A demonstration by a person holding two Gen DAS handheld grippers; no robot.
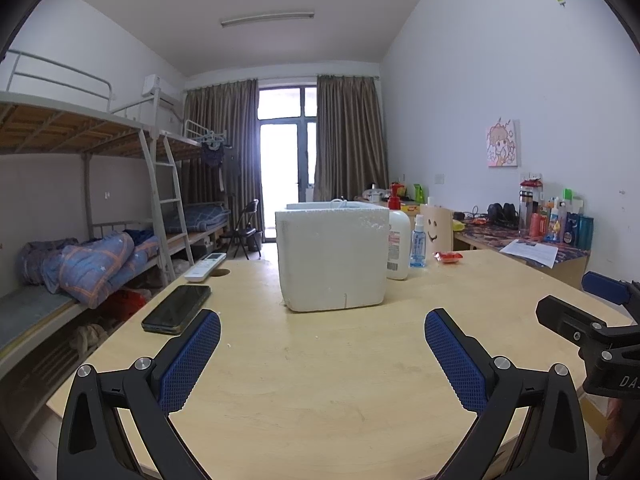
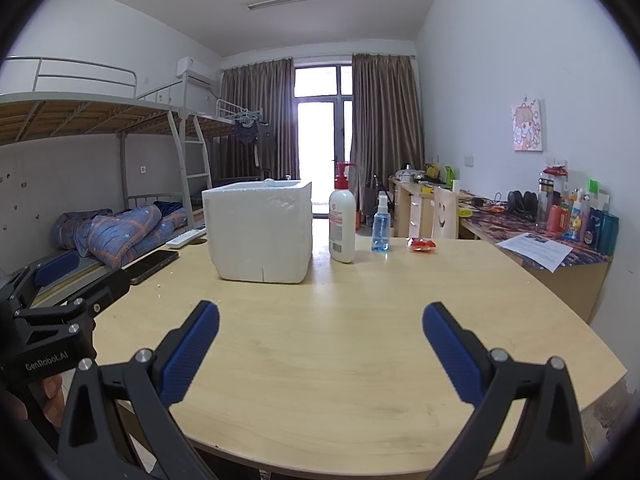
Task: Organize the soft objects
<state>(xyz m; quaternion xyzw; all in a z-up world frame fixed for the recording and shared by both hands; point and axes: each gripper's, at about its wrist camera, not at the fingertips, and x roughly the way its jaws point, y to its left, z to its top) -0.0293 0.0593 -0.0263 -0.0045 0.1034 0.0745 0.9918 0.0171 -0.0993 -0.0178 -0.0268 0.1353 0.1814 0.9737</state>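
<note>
Styrofoam box [image 1: 333, 256], ribbed blue pads [image 1: 188, 364], jaws spread

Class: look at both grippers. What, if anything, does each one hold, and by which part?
Nothing is held. The left gripper and the right gripper both stand open above the table.

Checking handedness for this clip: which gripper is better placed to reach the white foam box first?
Probably left. The foam box sits almost straight ahead of the open left gripper; for the open right gripper it lies off to the left.
</note>
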